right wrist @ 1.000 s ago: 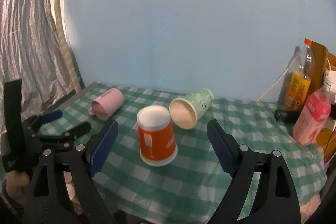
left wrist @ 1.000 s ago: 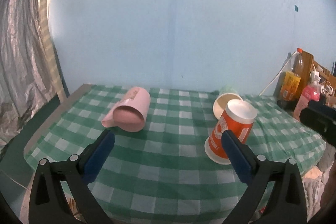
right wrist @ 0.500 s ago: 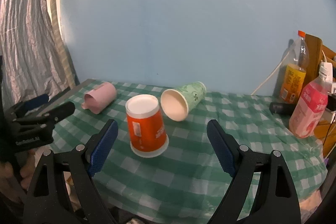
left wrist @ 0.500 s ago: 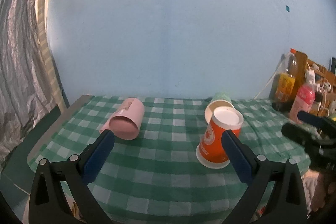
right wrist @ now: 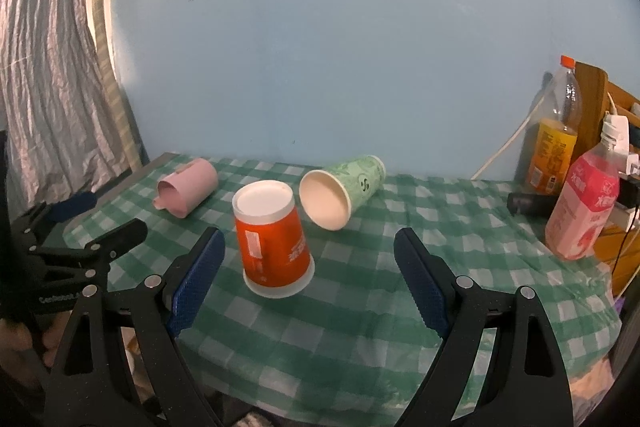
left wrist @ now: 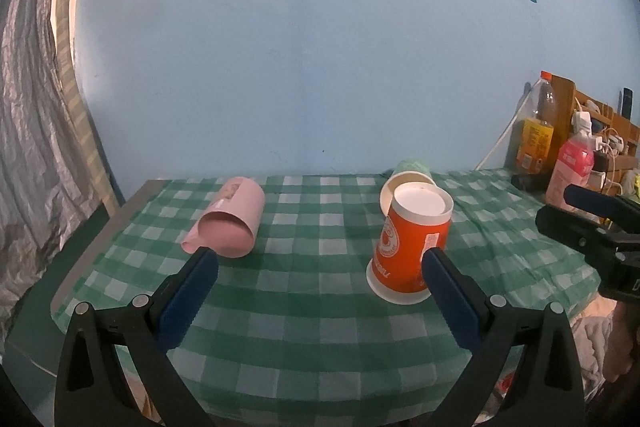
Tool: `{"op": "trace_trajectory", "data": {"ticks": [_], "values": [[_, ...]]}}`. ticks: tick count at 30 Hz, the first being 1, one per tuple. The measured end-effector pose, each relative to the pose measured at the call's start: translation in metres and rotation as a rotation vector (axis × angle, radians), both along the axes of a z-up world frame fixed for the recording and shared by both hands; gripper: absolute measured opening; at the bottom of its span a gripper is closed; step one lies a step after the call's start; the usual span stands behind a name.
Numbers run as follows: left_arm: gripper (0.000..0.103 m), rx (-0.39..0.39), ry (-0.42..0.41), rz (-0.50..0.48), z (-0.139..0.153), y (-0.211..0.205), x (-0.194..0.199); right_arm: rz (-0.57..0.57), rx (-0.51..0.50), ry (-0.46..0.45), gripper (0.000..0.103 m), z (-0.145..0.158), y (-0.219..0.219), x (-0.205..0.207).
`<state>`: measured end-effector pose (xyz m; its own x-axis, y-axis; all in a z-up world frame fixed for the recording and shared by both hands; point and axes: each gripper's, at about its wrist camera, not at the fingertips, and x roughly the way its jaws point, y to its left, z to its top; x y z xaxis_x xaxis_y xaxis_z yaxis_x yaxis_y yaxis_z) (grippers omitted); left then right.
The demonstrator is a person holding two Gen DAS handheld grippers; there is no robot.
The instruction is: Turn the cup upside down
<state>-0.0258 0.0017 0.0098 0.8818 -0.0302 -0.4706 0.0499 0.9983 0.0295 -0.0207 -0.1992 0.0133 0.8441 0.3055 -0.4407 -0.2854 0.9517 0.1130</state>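
Both grippers (left wrist: 318, 263) (right wrist: 310, 247) have drawn back; orange cup (right wrist: 274, 239) stays inverted.

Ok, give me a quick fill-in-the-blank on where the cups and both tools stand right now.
1. The orange paper cup stands with its wide rim ____ on the green checked tablecloth.
2. The pink plastic cup lies on its ____.
3. The green patterned paper cup lies with its open mouth facing the ____.
4. The left tool and right tool are both ____, holding nothing.

Missing words: down; side; camera; open
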Motion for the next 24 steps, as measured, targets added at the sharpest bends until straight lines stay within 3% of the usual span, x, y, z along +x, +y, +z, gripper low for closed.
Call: {"op": "trace_trajectory", "data": {"ticks": [14, 24], "values": [[0.103, -0.043, -0.014, 0.046, 0.0102, 0.0118, -0.0031, 0.011, -0.003, 0.017, 0.086, -0.0039, 0.0055, 0.0005], [0.103, -0.019, -0.001, 0.036, 0.0068, 0.0059, -0.0009, 0.013, -0.001, 0.029, 0.086, -0.0069, 0.0077, 0.0013]]}}
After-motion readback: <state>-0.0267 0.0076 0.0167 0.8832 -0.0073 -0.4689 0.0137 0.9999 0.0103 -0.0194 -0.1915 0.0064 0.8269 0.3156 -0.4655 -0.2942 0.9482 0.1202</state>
